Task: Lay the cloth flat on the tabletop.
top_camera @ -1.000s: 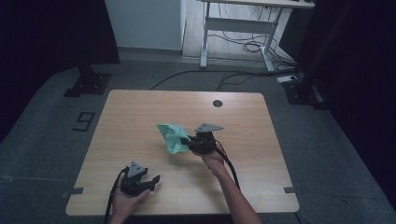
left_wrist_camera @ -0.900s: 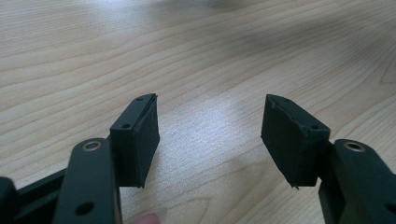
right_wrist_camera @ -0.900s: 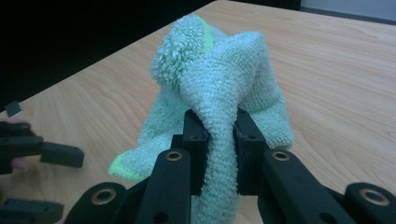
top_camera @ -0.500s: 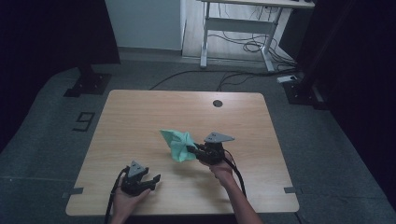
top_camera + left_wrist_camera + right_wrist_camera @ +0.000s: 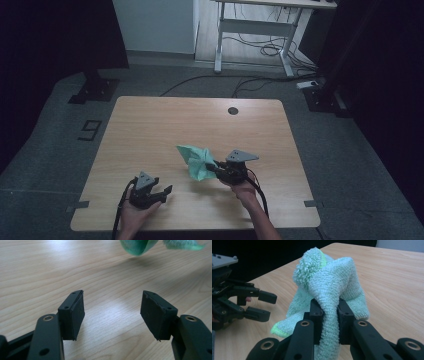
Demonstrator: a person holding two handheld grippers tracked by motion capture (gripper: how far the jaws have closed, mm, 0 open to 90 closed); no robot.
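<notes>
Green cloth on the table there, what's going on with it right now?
A person is working a green cloth with two hand-held grippers at a wooden table. The right gripper is shut on a bunched fold of the cloth, holding it up so that it drapes over the jaws. The left gripper sits near the front edge of the table, pointing toward the cloth; its jaws have just been opening and nothing is between them.

Left gripper (image 5: 162,192) held low, jaws spread wide, just opened further, nothing between them. Right gripper (image 5: 214,166) pinched tight, pointing left, forearm reaching in behind it.
</notes>
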